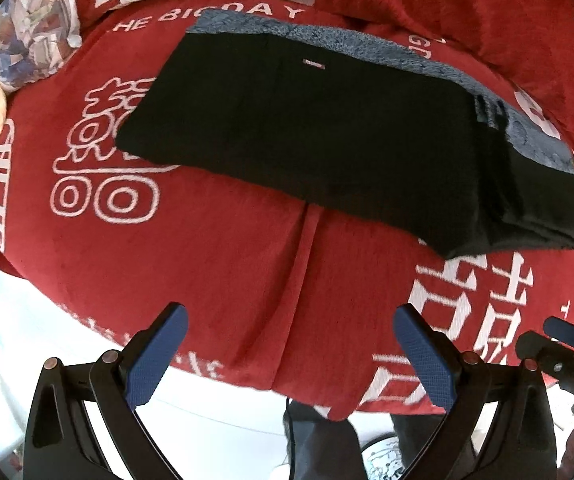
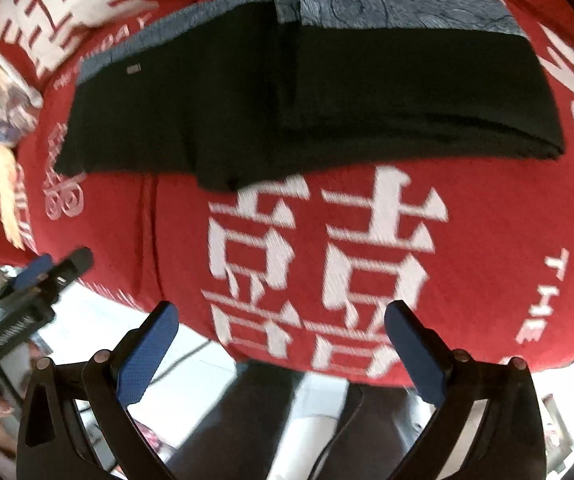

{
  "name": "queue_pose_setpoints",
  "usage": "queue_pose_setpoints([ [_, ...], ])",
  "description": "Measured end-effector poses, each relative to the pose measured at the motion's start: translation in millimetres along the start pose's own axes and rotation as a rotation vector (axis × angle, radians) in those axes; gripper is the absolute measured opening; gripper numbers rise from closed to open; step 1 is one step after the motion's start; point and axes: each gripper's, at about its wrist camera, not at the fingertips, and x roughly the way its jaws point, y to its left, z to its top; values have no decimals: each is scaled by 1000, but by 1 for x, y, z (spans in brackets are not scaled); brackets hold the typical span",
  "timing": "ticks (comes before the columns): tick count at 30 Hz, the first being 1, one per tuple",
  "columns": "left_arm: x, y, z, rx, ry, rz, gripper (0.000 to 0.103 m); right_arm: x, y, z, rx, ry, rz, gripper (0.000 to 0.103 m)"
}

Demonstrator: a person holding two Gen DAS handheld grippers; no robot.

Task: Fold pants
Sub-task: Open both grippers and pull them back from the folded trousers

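Black pants [image 1: 327, 136] lie folded into a flat rectangle on the red blanket [image 1: 215, 256], with their blue-grey fleece lining [image 1: 367, 46] showing along the far edge. The right wrist view has the same pants [image 2: 287, 92], a thicker folded layer on their right half. My left gripper [image 1: 291, 356] hangs open over the blanket's near edge, well short of the pants, with nothing between its blue pads [image 1: 155, 360]. My right gripper [image 2: 283, 354] is open too, empty, also back from the pants. Each gripper shows at the edge of the other's view.
The red blanket [image 2: 487, 240] carries white characters and covers a bed or sofa. A patterned pillow [image 1: 27, 40] lies at the far left. White floor [image 1: 215, 412] and the person's dark trouser legs [image 2: 255, 420] are below the near edge.
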Motion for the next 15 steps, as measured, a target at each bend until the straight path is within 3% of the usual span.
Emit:
queue_pose_setpoints([
  [8,18,-5,15,-10,-35,-26,103,7,-12,27,14,-87,144,103],
  [15,19,1,26,-30,-68,-47,103,2,3,34,-110,-195,79,103],
])
